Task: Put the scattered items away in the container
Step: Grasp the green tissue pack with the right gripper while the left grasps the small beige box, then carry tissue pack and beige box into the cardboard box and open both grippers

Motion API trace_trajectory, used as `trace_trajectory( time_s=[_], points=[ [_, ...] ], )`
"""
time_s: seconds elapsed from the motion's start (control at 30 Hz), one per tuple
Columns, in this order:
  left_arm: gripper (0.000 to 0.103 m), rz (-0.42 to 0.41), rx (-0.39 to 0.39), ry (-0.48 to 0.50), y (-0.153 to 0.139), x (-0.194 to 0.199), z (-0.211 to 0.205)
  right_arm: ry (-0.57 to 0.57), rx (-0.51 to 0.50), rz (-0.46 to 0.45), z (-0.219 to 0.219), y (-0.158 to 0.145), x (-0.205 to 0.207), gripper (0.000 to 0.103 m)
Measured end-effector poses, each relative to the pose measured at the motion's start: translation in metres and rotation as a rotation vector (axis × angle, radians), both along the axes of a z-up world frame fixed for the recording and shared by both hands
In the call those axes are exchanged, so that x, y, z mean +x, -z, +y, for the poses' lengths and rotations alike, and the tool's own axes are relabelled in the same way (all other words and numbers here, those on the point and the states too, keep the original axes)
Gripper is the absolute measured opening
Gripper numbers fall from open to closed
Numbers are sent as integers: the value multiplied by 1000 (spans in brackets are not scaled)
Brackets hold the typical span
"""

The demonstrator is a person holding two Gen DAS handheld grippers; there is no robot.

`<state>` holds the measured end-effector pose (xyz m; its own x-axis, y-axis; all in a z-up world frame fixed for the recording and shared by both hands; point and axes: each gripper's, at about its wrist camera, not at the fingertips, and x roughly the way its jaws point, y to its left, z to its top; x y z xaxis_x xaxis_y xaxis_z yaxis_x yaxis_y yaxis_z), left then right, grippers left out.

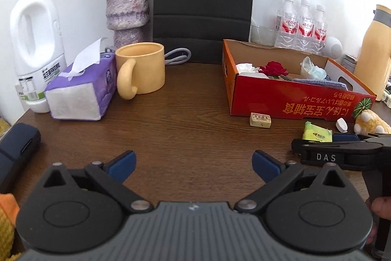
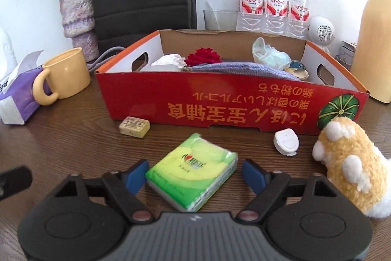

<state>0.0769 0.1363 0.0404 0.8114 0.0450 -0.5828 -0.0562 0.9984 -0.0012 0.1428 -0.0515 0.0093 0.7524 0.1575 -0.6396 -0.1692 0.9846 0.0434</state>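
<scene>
A red cardboard box (image 2: 229, 109) (image 1: 293, 102) holds a red rose, cloths and other small items. In front of it on the table lie a green tissue pack (image 2: 193, 170) (image 1: 317, 132), a small yellow block (image 2: 134, 126) (image 1: 260, 120), a white round case (image 2: 286, 141) (image 1: 341, 125) and a yellow-and-white plush toy (image 2: 352, 163) (image 1: 371, 124). My right gripper (image 2: 195, 175) is open, its blue pads on either side of the green pack, left pad touching or nearly so. My left gripper (image 1: 194, 165) is open and empty over bare table, left of the box.
A yellow mug (image 1: 141, 67), a purple tissue pack (image 1: 80, 89), a white jug (image 1: 36, 40) and a vase (image 1: 127, 6) stand at the left. Water bottles (image 2: 271, 1), a white speaker (image 2: 321, 31) and a yellow flask (image 2: 374, 40) stand behind the box. A dark object (image 1: 17, 148) lies at far left.
</scene>
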Motion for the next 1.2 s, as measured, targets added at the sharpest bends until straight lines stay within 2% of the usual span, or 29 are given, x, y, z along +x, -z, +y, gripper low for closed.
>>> trace_trajectory(
  time_s=[0.07,0.17,0.27,0.3,0.43,0.5,0.6,0.67,0.8,0.87,0.9,0.93,1.1,1.2],
  points=[
    [103,-4,37,43,-2,13,-9,-26,-24,-7,-8,-2,-5,62],
    [103,1,42,109,-1,34,-27,-40,-4,-19,-28,-3,-12,47],
    [103,2,52,196,10,55,-49,-44,1,-28,-41,-3,-13,47],
    [100,3,60,213,14,62,-55,-48,7,-26,-43,-3,-11,48],
    [87,42,40,203,25,83,-61,-63,22,-17,-40,-3,-1,54],
    [87,57,25,206,27,90,-61,-80,17,-31,-38,-2,2,46],
    [84,81,4,200,29,102,-60,-86,37,-43,-42,-2,0,44],
    [77,104,-16,189,31,109,-61,-90,65,-55,-49,-5,-7,44],
    [63,82,26,158,35,114,-67,-109,97,-101,-64,-11,-24,44],
    [52,67,24,153,35,114,-68,-112,128,-120,-72,-12,-28,44],
    [38,60,23,160,35,112,-69,-109,141,-121,-75,-11,-28,44],
    [31,52,30,161,35,110,-71,-107,148,-114,-76,-9,-28,44],
    [31,52,40,122,32,90,-76,-132,158,-146,-73,-15,-36,44],
    [31,15,35,67,23,59,-76,-144,138,-183,-70,-22,-48,44]
  ],
)
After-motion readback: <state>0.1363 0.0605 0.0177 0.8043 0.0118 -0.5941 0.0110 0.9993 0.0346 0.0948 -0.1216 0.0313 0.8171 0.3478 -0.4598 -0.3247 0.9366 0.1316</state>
